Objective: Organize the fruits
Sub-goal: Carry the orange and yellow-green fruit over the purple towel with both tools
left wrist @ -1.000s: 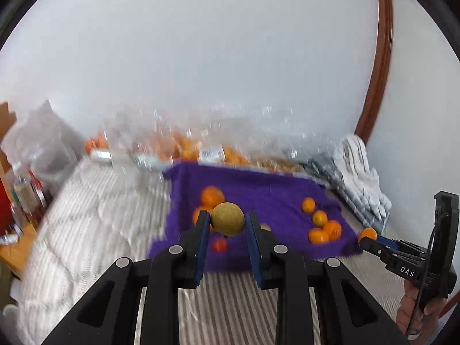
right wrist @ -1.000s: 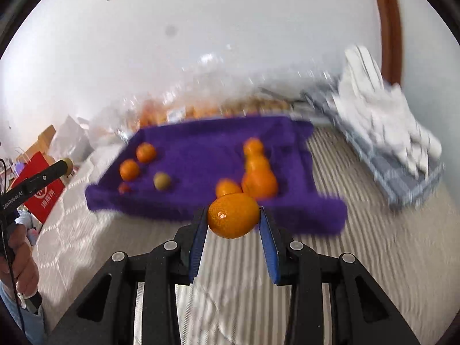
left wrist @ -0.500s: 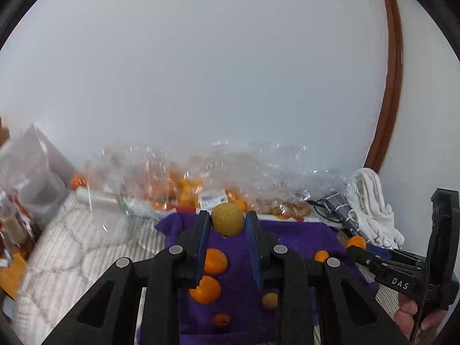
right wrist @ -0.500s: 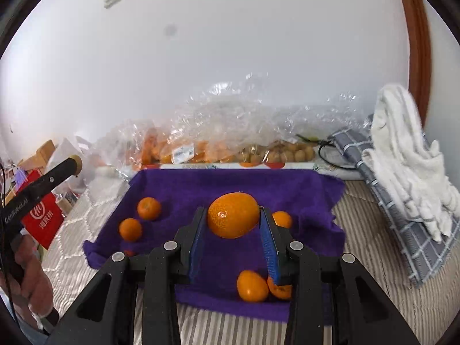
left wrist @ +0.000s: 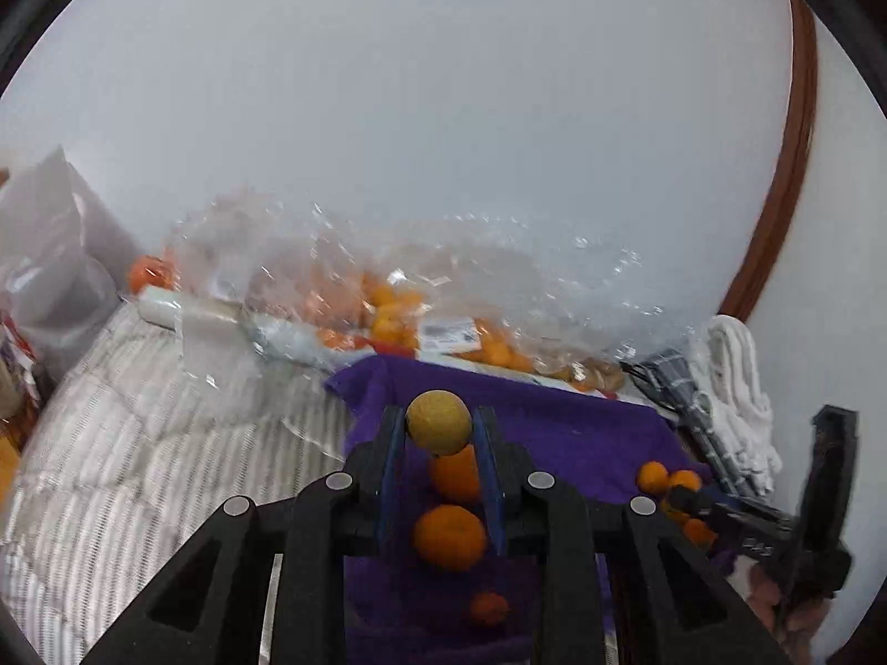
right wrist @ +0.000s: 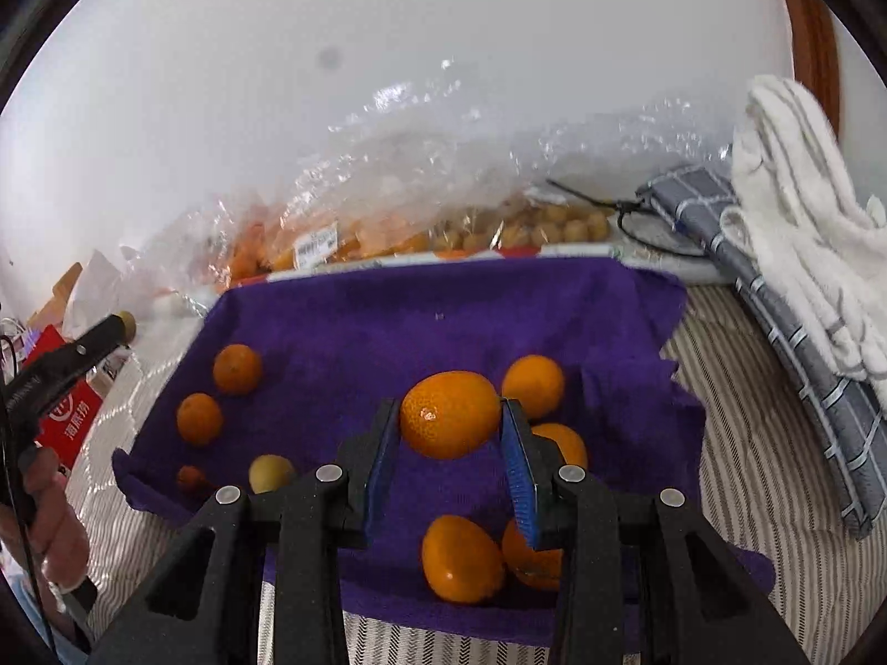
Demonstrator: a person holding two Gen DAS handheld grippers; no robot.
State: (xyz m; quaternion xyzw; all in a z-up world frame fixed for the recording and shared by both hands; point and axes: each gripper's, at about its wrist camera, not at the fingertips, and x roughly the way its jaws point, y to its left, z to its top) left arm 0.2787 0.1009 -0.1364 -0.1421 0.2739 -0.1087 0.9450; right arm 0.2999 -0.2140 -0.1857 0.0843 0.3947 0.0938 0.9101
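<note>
A purple cloth [right wrist: 443,310] lies spread on a striped bed, with several oranges on it. My left gripper [left wrist: 438,432] is shut on a small round yellow-brown fruit [left wrist: 439,421], held above two oranges [left wrist: 450,536] at the cloth's left side. My right gripper [right wrist: 450,415] is shut on a large orange [right wrist: 450,413], hanging over a cluster of oranges [right wrist: 463,557] on the cloth's right side. A small yellow fruit [right wrist: 270,474] and a tiny reddish one [right wrist: 190,477] lie near the cloth's front left corner. In the right wrist view the left gripper [right wrist: 119,327] shows at the left edge.
Clear plastic bags [right wrist: 388,221] of oranges and small brown fruit line the wall behind the cloth. A white towel [right wrist: 804,210] on grey checked fabric [right wrist: 776,299] lies to the right. A red box [right wrist: 66,415] and a person's hand [right wrist: 50,521] sit at left.
Both grippers have moved forward over the purple cloth and dipped, each still holding its fruit. The cloth and oranges now fill more of both views.
</note>
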